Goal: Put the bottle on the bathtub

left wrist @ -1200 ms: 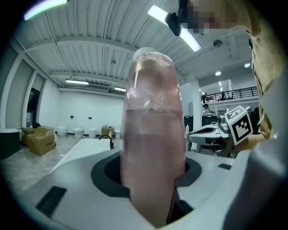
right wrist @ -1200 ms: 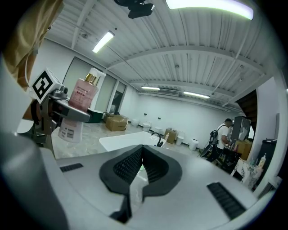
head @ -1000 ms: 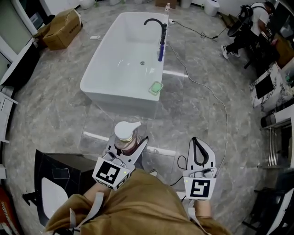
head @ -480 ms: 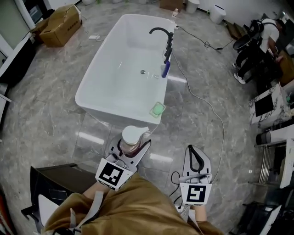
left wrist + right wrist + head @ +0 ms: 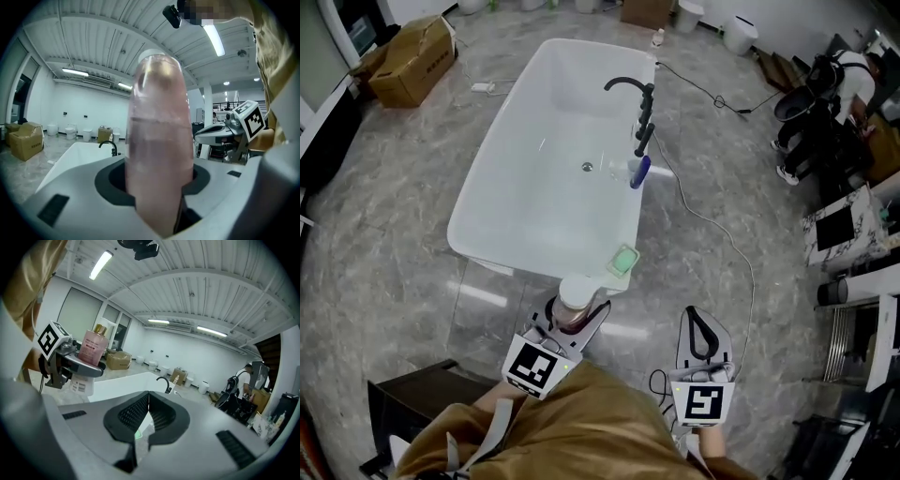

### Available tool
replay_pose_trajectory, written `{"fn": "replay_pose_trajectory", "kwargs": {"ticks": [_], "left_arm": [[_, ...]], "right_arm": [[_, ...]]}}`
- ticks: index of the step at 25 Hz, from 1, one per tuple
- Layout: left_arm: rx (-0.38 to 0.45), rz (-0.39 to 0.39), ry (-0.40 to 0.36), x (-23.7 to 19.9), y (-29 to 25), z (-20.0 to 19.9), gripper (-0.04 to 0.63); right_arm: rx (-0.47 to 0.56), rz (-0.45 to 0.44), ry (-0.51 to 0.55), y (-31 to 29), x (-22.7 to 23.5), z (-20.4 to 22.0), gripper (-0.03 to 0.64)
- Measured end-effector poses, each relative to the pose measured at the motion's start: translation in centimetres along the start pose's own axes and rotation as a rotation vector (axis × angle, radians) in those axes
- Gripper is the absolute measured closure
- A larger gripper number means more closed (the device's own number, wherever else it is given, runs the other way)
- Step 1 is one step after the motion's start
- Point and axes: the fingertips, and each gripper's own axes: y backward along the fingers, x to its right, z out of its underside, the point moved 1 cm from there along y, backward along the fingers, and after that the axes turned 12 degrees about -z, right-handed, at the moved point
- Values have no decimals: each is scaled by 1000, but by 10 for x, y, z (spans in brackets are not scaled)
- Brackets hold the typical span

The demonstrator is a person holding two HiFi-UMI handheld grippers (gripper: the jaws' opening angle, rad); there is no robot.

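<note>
The left gripper (image 5: 575,314) clamps a pink, white-topped bottle (image 5: 577,294) at lower centre. The right gripper (image 5: 701,323) has its 2 jaws together, empty.

Left hand-held gripper (image 5: 570,317) at near left, jaws clamped on an upright bottle (image 5: 577,296), right hand-held gripper (image 5: 701,323) alongside at near right, jaws together and empty, both pointing far, tan sleeves (image 5: 473,419) behind them

Pink translucent bottle (image 5: 159,140) under a white cap (image 5: 578,291); white bathtub (image 5: 499,192), black faucet (image 5: 628,86); pale green pad (image 5: 622,261); grey veined marble floor (image 5: 384,211); brown cardboard box (image 5: 408,61).
</note>
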Motion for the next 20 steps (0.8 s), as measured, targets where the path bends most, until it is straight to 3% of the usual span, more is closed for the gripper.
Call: {"fn": "replay_pose_trajectory", "kwargs": {"ticks": [9,13,20], "left_arm": [[-5,83,-1,-11,-47,1,377],[-11,57,21,-9,-72,-4,377],[29,-36,8,3,-103,-18,377]], "right_arm": [[-51,53,-47,-23,29,5,612],[-27,60,-65,-27,51,6,612],[43,-7,-41,-39,90,4,612]]}}
